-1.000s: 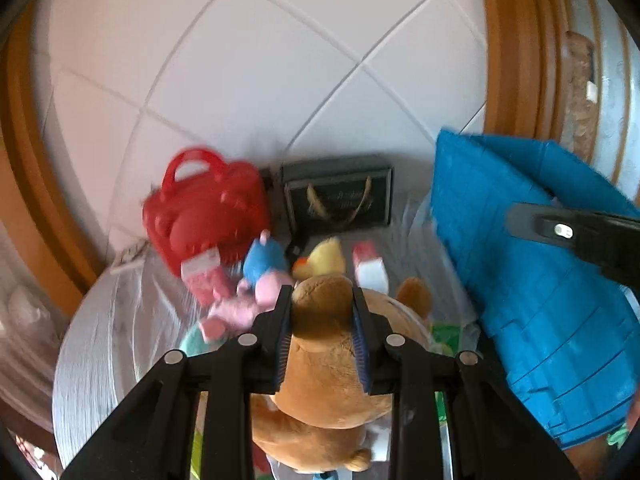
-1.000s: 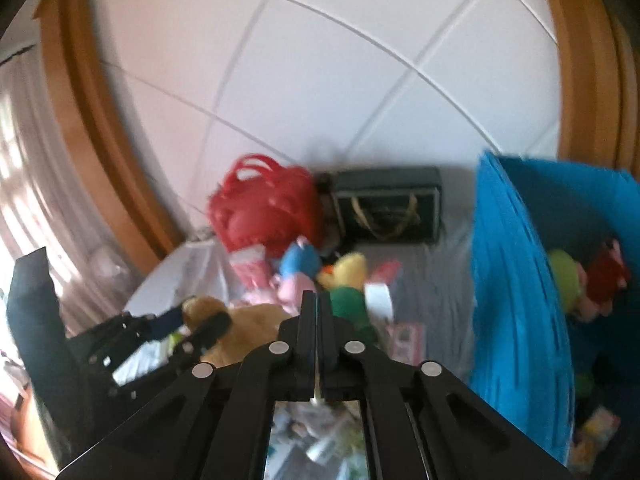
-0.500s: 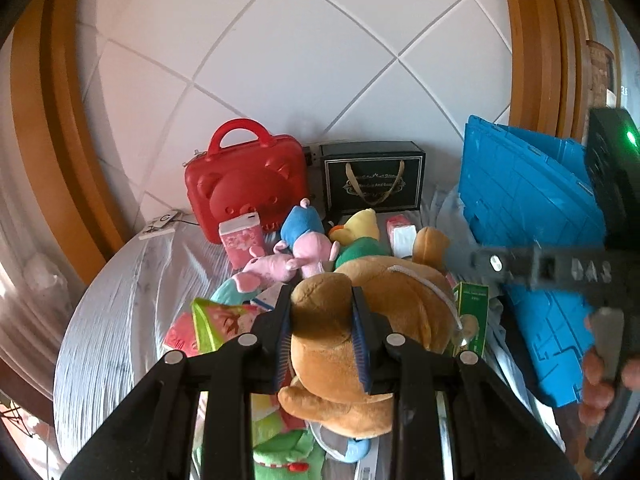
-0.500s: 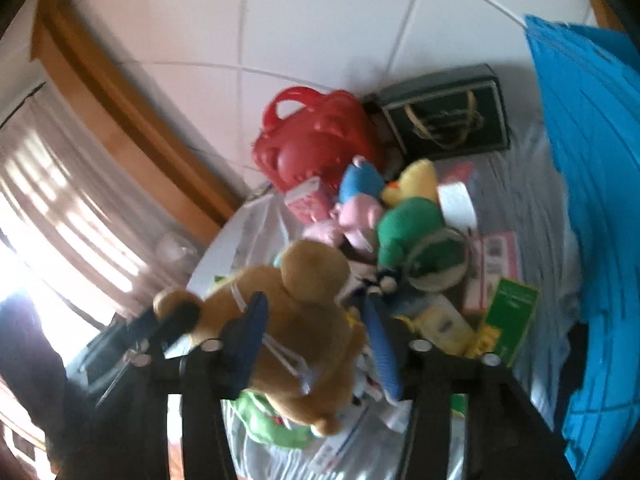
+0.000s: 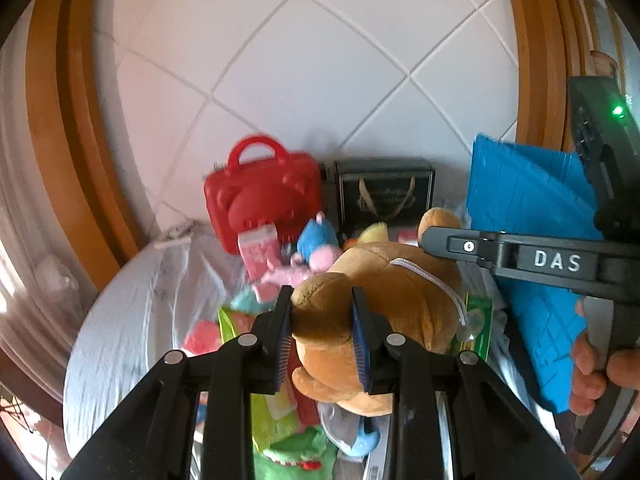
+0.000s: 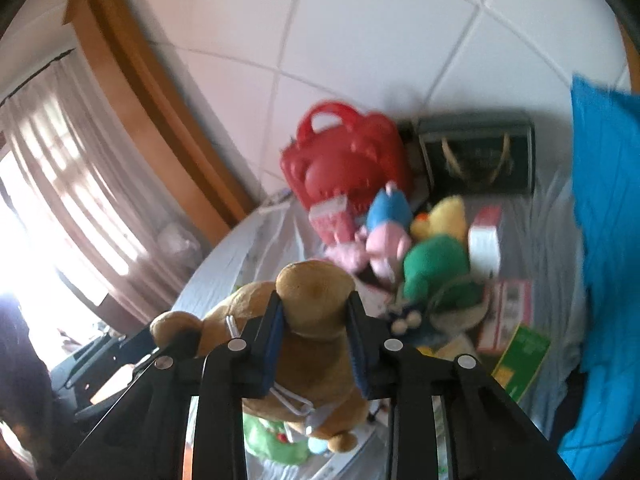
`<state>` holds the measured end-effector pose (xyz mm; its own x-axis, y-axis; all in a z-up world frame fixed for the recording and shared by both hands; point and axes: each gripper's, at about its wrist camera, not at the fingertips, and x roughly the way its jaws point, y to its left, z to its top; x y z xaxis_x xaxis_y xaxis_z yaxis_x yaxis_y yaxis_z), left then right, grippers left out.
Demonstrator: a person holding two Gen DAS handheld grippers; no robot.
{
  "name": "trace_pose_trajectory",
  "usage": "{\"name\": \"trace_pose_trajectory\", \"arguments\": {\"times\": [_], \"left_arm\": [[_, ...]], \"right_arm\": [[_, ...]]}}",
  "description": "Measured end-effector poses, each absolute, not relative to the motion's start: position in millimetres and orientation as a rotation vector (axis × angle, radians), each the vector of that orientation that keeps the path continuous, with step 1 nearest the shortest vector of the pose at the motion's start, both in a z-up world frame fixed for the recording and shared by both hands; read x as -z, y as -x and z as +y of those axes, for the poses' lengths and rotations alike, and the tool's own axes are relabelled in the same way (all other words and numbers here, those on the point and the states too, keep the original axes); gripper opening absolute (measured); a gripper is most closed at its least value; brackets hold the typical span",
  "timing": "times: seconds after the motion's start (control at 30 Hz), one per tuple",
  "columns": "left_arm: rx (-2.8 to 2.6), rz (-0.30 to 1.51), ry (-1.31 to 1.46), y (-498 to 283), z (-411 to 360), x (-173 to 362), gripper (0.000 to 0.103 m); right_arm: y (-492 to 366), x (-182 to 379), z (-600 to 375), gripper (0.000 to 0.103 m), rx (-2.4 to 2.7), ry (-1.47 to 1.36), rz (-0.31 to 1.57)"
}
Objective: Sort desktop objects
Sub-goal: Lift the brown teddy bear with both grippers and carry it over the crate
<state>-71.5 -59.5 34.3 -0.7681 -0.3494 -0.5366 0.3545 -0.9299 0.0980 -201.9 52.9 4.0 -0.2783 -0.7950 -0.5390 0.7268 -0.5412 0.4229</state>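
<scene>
A: Your left gripper (image 5: 322,314) is clamped on one limb of the brown teddy bear (image 5: 384,292), at centre frame above the toy pile.

B: Your right gripper (image 6: 314,322) has just been closing on another limb. Pull them apart and you may tear a seam, or snag the bear's white cord (image 5: 436,284).

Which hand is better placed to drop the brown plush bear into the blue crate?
Right, probably: the right tongs, jaws just closing on the brown plush bear, lie nearer the blue crate; the left tongs grip it farther away.
</scene>
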Motion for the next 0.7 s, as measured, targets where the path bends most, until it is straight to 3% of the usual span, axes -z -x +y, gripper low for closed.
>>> {"name": "trace_pose_trajectory", "arguments": {"times": [0.47,0.7], "left_arm": [[3.02,-0.066,-0.474,126.7,55.2,-189.0,0.026],[3.248,-0.06,-0.543,179.4,153.8,-233.1,0.026]], "right_arm": [[207.6,-181.0,195.6,0.029,2.33,-0.557,-0.162],[216.5,-239.6,311.0,0.029,2.578,-0.509,-0.144]]}}
